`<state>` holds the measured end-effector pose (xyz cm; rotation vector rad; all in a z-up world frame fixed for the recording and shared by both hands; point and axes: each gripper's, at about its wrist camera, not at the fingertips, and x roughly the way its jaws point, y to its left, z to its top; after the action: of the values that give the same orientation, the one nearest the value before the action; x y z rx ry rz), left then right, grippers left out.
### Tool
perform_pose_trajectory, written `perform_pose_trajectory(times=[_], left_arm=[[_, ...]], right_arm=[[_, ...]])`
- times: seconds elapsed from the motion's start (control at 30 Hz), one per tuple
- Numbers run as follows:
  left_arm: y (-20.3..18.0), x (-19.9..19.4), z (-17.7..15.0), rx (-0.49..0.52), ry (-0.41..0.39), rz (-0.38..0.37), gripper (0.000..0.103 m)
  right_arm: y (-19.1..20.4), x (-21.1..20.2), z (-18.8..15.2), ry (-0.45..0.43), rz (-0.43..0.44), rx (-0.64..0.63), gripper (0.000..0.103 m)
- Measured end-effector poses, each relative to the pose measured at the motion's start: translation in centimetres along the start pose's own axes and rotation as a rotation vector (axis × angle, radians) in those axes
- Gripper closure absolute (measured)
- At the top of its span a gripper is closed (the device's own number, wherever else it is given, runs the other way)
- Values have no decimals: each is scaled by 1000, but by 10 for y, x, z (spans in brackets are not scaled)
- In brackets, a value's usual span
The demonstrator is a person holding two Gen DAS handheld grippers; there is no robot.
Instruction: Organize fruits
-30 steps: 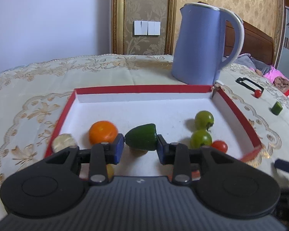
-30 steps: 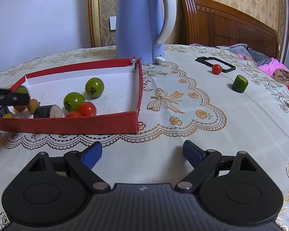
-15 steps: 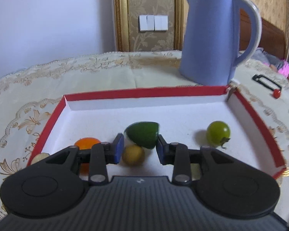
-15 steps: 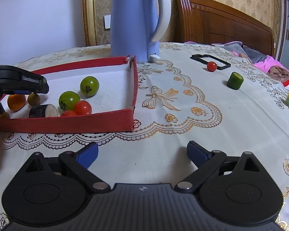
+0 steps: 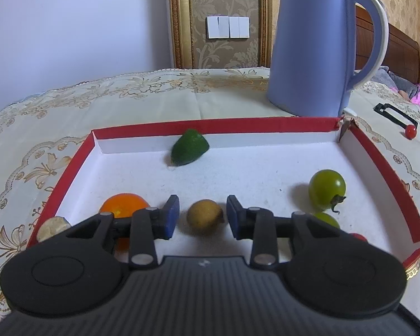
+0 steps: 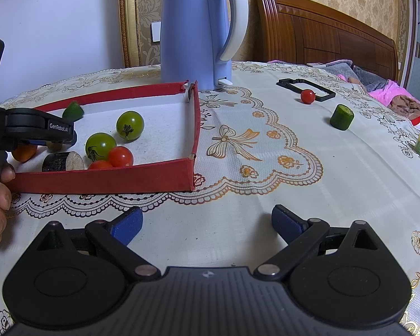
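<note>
The left gripper [image 5: 201,215] hangs over the red tray [image 5: 78,156], jaws released and empty, a small yellow fruit [image 5: 205,217] lying between them. An orange [image 5: 124,204] sits just left. A green wedge [image 5: 189,151] lies at the tray's far wall. The right gripper [image 6: 207,224] hovers wide open above the tabletop [image 6: 266,196]. Beyond it lie a cucumber piece [image 6: 342,117] and a cherry tomato [image 6: 307,96].
</note>
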<state>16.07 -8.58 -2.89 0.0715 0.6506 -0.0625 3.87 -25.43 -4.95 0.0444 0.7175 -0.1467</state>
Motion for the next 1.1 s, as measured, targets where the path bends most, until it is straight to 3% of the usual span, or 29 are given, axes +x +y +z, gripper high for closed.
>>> perform_pose_trajectory(times=[0.2, 0.33, 0.37, 0.43, 0.53, 0.7, 0.87, 1.1], left_arm=[[2, -11, -5, 5, -6, -3, 49], [7, -34, -11, -1, -40, -25, 44], [8, -41, -12, 2, -45, -27, 38], [11, -60, -19, 14, -64, -15, 13], [15, -88, -29, 38, -116, 5, 12], [29, -122, -37, -7, -110, -26, 0], [37, -146, -43, -23, -148, -1, 0], [47, -160, -52, -37, -120, -22, 0]], right_arm=[[0, 0, 0, 0, 0, 0, 4], [0, 0, 0, 0, 1, 1, 3], [0, 0, 0, -1, 1, 2, 3], [0, -3, -1, -15, 6, 6, 3], [2, -11, -2, -43, 7, 21, 3], [23, -28, -2, -71, 50, -8, 3], [39, -43, 2, -95, 79, -16, 3], [57, -58, 3, -106, 94, -54, 3]])
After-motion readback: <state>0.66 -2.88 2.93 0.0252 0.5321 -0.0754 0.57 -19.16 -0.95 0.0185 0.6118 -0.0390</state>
